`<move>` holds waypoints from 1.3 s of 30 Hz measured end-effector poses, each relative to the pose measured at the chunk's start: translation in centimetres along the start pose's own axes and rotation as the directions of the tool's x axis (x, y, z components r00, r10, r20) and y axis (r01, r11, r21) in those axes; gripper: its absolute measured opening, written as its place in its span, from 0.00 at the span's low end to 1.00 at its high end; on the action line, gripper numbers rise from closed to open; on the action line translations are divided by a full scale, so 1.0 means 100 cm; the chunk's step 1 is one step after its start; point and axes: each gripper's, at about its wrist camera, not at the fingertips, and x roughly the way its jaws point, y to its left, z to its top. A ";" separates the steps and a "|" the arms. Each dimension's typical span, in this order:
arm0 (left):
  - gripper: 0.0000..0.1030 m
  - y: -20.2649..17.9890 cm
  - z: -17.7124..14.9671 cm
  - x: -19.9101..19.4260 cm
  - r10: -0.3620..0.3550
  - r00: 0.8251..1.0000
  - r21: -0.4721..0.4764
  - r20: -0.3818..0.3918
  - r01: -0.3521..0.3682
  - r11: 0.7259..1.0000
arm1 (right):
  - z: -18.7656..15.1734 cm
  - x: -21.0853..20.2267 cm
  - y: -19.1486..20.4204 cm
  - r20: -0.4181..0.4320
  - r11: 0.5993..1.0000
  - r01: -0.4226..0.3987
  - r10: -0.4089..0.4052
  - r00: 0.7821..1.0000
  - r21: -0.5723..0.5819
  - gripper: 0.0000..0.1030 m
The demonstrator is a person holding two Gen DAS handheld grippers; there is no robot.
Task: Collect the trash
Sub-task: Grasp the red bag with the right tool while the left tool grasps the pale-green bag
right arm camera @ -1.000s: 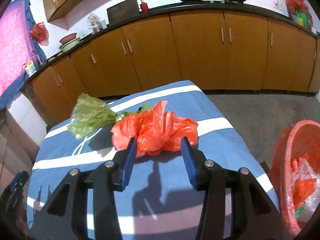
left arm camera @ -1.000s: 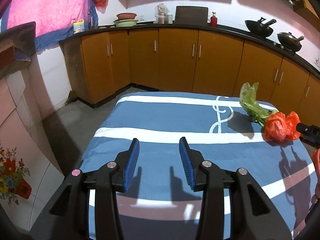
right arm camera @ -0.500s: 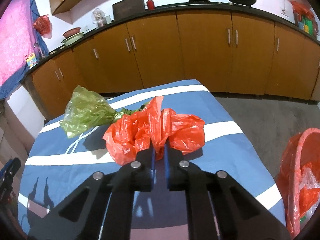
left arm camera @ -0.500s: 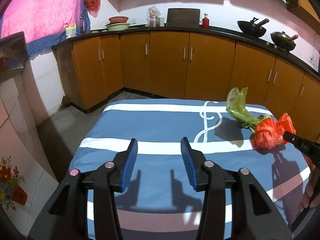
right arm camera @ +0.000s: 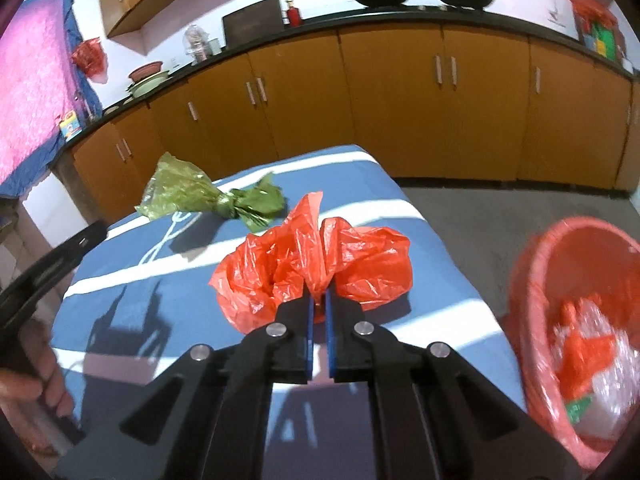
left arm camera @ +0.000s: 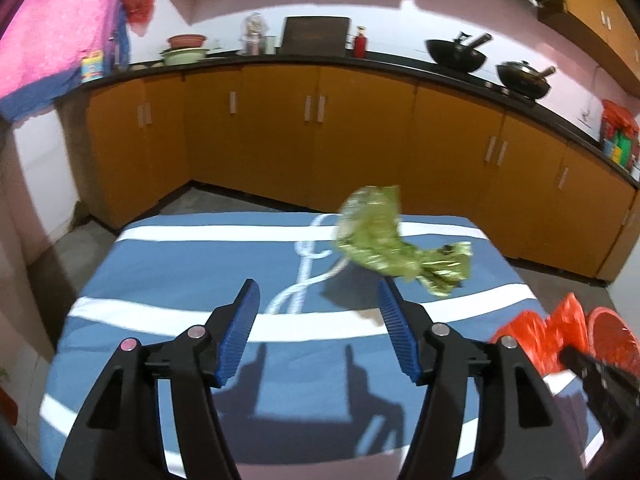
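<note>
The right claw (right arm camera: 317,307) is clamped on a twisted fold of the red plastic bag (right arm camera: 312,264), which sits near the right edge of the bench (right arm camera: 200,312) with its blue-and-white striped cloth. Where the fold is pinched is mostly hidden between the pads. Farther left lies the knotted green bag (right arm camera: 208,200). On the floor at right, the red bin (right arm camera: 576,320) is blurred and cut off by the frame. The left claw (left arm camera: 320,328) hangs spread wide above the bench, gripping nothing.
</note>
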 end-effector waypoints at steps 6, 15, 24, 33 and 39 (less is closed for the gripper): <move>0.62 -0.026 0.013 0.024 -0.034 0.999 0.006 -0.021 0.034 0.999 | -0.013 -0.007 -0.022 -0.017 1.000 0.014 -0.013 1.000 0.026 0.06; 0.62 -0.034 0.017 0.071 0.017 0.994 0.031 -0.108 -0.014 0.999 | -0.017 -0.008 -0.033 -0.011 0.999 -0.005 0.006 1.000 0.038 0.06; 0.00 -0.033 0.002 0.074 -0.033 0.986 0.058 -0.165 0.043 0.997 | -0.015 -0.008 -0.037 -0.004 0.999 -0.020 0.020 1.000 0.050 0.06; 0.00 -0.018 -0.011 0.042 -0.081 0.986 0.054 -0.145 0.089 0.995 | -0.016 -0.009 -0.037 0.000 0.998 -0.019 0.019 1.000 0.052 0.06; 0.01 -0.008 -0.009 0.042 -0.063 0.987 0.018 -0.145 0.066 0.998 | -0.015 -0.010 -0.036 0.002 0.999 -0.019 0.019 1.000 0.046 0.06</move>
